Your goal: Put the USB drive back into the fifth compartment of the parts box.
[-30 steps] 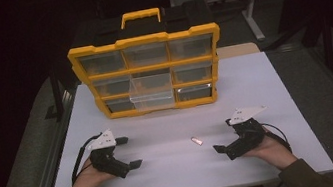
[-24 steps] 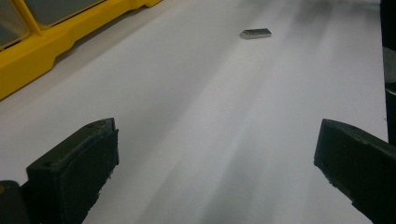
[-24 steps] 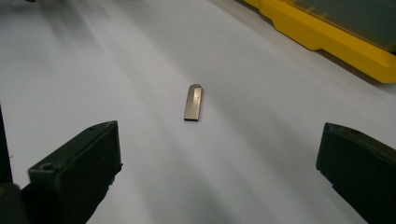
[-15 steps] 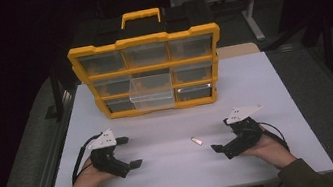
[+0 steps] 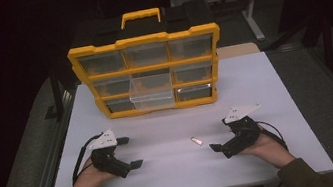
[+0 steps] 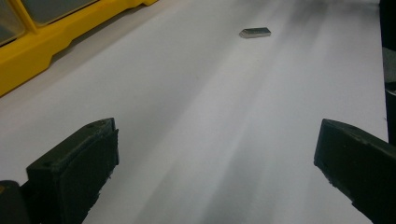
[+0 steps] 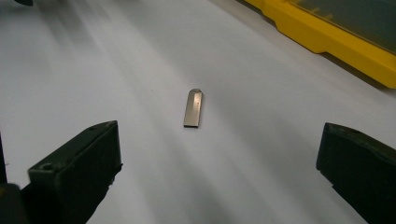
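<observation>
**One small metal stick, flat on the table**

One flat silvery USB stick (image 7: 194,108) lies on the white table (image 5: 275,86) between the grippers, nearer the right gripper (image 5: 222,140). In the right gripper view its long axis runs away from the jaws, rounded end far, square end near. Both the left gripper (image 5: 131,152) and right one stand wide apart, holding nothing. Behind stands a yellow organizer (image 5: 148,73).

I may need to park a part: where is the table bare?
Bare: the white tabletop right of the yellow drawer organizer, and the strip between it and both grippers. Crowded: only around the small flat metal stick, beside the right gripper; left gripper sits apart.
</observation>
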Demonstrator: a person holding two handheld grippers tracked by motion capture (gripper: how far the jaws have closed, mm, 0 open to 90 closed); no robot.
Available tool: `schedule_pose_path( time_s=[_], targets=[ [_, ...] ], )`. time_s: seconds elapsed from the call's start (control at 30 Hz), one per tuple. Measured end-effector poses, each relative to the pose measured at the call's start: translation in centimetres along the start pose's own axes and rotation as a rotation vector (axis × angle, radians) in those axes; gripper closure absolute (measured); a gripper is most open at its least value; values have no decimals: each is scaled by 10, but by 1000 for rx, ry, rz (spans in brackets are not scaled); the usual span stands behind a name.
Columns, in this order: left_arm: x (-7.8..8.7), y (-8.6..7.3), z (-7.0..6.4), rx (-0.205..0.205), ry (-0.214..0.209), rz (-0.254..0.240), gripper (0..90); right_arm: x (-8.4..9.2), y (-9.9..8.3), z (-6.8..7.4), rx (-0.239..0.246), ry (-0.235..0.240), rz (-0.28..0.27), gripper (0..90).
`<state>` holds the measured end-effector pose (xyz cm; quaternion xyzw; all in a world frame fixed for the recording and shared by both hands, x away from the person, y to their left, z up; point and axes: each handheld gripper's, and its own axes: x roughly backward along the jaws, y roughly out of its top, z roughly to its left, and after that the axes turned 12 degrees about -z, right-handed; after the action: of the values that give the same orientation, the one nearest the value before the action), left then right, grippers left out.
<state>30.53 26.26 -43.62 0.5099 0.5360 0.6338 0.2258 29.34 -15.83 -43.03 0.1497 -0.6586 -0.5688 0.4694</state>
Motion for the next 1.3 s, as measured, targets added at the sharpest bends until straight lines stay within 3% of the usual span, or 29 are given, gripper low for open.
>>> schedule_pose_path(
  time_s=[1.3],
  targets=[
    [0, 0, 0, 5, -3, 0, 0, -12, 14, -5, -13, 12, 1, 0]
  ],
)
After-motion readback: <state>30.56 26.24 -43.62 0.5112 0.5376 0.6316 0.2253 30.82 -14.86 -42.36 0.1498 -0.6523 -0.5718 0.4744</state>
